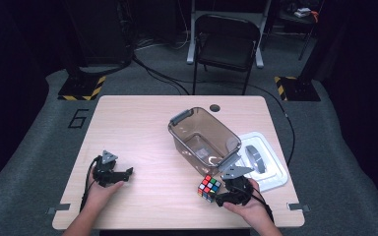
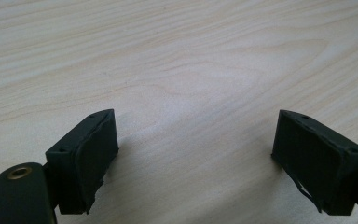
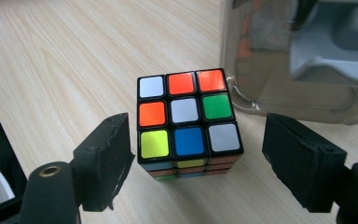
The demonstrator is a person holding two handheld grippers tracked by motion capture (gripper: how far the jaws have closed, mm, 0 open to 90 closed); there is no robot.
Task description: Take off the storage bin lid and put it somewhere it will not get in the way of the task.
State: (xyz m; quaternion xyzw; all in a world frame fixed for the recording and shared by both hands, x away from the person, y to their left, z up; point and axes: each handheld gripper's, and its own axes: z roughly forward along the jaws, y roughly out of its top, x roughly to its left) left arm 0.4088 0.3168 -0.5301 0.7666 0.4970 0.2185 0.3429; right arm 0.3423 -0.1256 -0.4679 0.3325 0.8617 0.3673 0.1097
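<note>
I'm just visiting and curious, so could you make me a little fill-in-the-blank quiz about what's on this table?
1. The puzzle cube stands between the open jaws of the ____ gripper.
2. The cube's top centre square is ____.
3. The clear bin has its lid ____.

Missing words: right; white; off

A large dark numeral "6" is marked on the grey floor mat just left of the wooden table; no other lettering, label or brand is legible.
</note>
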